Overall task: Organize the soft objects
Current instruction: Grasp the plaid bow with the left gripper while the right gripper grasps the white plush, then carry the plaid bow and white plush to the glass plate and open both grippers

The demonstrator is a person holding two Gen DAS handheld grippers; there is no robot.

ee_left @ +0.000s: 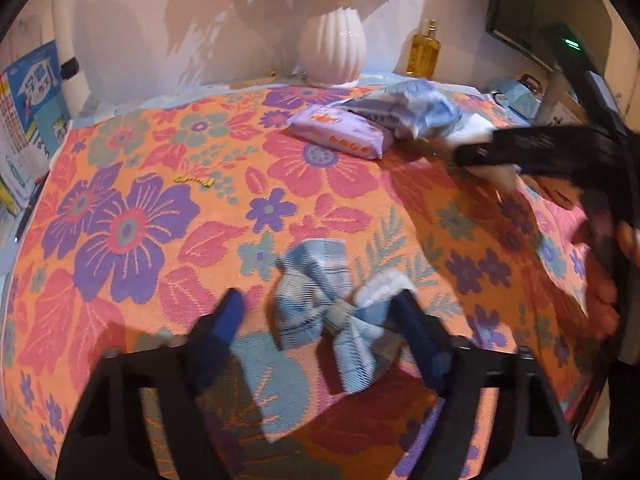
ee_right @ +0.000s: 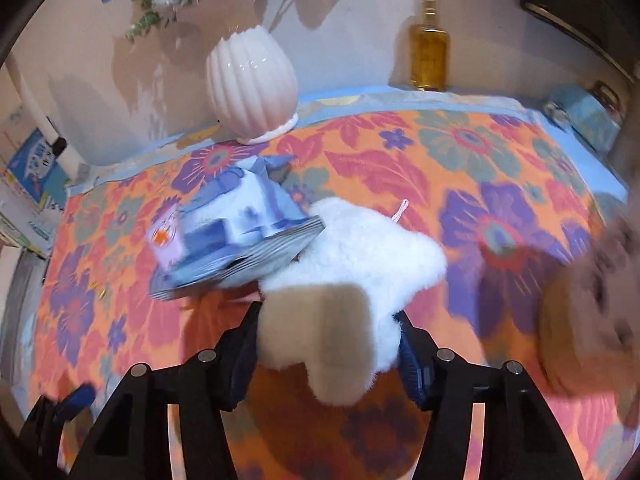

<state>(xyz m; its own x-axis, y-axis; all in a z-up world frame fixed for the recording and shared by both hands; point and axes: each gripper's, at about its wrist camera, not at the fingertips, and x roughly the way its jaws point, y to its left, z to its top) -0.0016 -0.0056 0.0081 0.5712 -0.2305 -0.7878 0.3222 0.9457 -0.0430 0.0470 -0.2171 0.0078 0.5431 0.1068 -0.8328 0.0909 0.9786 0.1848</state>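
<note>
Both grippers are at the pick-up step on the floral-cloth table point(ee_left: 120, 184). The left gripper point(ee_left: 320, 316) stands part open astride a blue plaid bow point(ee_left: 320, 312) near the table's front edge; one finger touches the bow's white end, the other stands clear. The right gripper point(ee_right: 326, 344) has its jaws pressed on a white fluffy toy point(ee_right: 352, 256) mid-table, beside a blue-and-white soft pack point(ee_right: 244, 236). Next, I judge, the left must close on the bow's knot.
</note>
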